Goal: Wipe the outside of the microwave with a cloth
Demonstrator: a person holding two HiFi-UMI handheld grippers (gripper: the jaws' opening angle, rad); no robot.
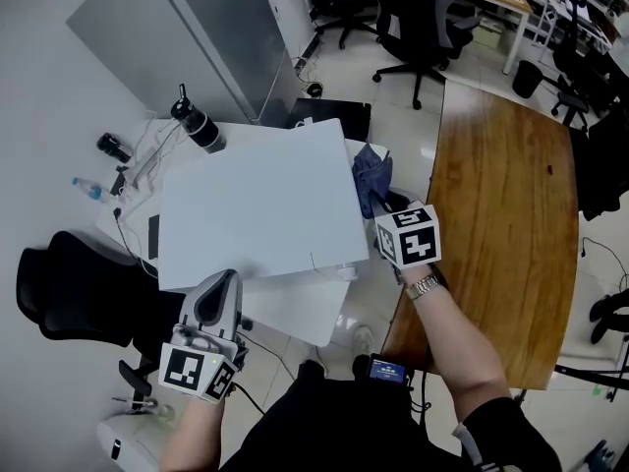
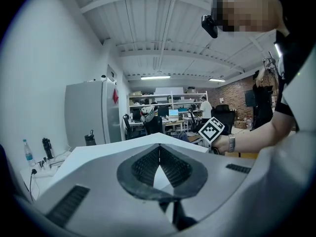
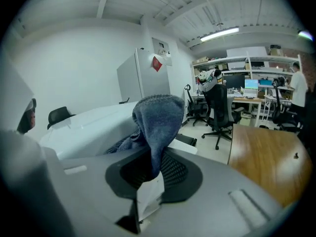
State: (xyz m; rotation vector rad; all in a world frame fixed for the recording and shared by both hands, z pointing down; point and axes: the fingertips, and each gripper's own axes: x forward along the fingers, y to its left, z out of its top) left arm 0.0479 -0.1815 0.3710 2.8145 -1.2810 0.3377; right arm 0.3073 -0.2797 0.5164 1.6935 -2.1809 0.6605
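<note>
Two claws at the microwave [image 1: 256,205], one wiping.
Nearest, the left claw [image 1: 222,285] is hovering shut and empty; beyond, the right claw [image 1: 385,214] is pinching the blue cloth [image 1: 371,177] at the microwave's right side, probably needing flat, even pressure.

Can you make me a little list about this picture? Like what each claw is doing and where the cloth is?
Being cleaned: white microwave, seen from above
Wiper: blue cloth, bunched at the microwave's right edge
Right side: right claw, shut on the cloth
Left side: left claw, shut and empty, by the microwave's near left corner
Nearby: wooden table on the right; black bottle behind the microwave
</note>
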